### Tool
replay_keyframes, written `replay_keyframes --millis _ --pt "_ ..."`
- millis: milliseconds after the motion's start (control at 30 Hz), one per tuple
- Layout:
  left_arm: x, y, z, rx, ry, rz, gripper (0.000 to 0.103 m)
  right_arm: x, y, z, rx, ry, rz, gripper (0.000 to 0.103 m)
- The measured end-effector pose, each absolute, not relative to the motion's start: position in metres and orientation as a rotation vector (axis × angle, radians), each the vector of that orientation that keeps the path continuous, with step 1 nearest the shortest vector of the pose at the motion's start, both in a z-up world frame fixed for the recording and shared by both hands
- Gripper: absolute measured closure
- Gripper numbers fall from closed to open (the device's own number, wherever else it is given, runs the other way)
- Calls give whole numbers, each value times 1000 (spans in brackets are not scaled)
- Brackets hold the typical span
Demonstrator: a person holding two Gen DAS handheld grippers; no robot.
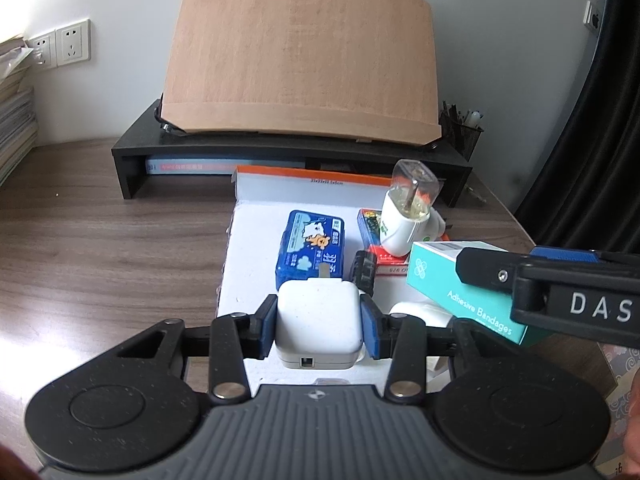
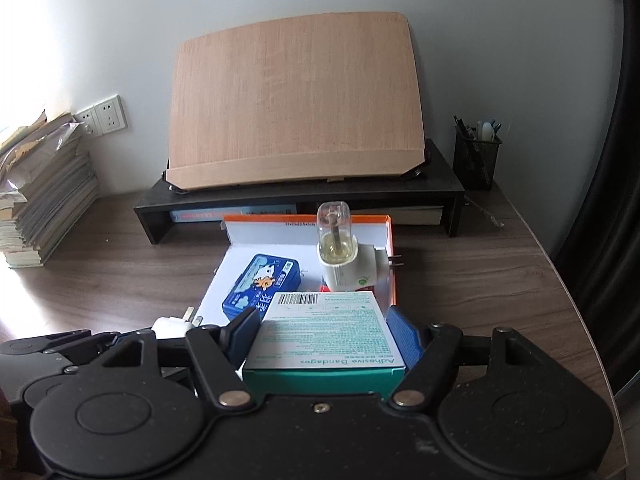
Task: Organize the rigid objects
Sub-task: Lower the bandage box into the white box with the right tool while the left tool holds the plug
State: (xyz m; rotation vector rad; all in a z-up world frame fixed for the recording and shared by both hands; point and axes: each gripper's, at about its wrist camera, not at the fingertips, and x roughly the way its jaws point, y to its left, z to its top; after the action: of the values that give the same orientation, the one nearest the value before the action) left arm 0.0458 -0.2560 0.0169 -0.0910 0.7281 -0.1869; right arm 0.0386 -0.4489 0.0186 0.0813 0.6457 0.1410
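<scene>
- Currently we are working over the shallow white box lid with the orange rim [image 1: 256,248], which is lying open on the wooden desk [image 1: 100,248] in front of the black monitor riser [image 1: 132,156].
- We are holding the left gripper [image 1: 319,322] closed on a white USB charger cube [image 1: 318,320]; its blue pads [image 1: 370,326] are pressing both sides of the cube, prongs pointing forward, at the near edge of the tray.
- We are clamping the right gripper [image 2: 320,334] on the teal adhesive bandage box [image 2: 324,332], carrying it over the tray's near right part; we cannot tell whether it is touching anything below.
- Already sitting in the tray, we are seeing a blue tin with a cartoon print [image 1: 310,246], a red printed box [image 1: 374,232] and a plug-in mosquito repellent heater with its clear liquid bottle [image 1: 406,208] leaning on that red box.
- A small black part [image 1: 363,270] and another white item [image 1: 416,314] are lying near the charger; we are not identifying them.
- We are judging the sorting well along: several items gathered, two in hand and not yet released.
- What is remaining, as we are reading it, is setting both down in free space; the left side of the tray is looking open.
</scene>
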Motion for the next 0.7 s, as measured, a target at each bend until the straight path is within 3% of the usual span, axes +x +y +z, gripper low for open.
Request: replay_keyframes --millis 700 --pt "39 -266 23 -88 707 -207 60 31 -447 28 81 611 150 19"
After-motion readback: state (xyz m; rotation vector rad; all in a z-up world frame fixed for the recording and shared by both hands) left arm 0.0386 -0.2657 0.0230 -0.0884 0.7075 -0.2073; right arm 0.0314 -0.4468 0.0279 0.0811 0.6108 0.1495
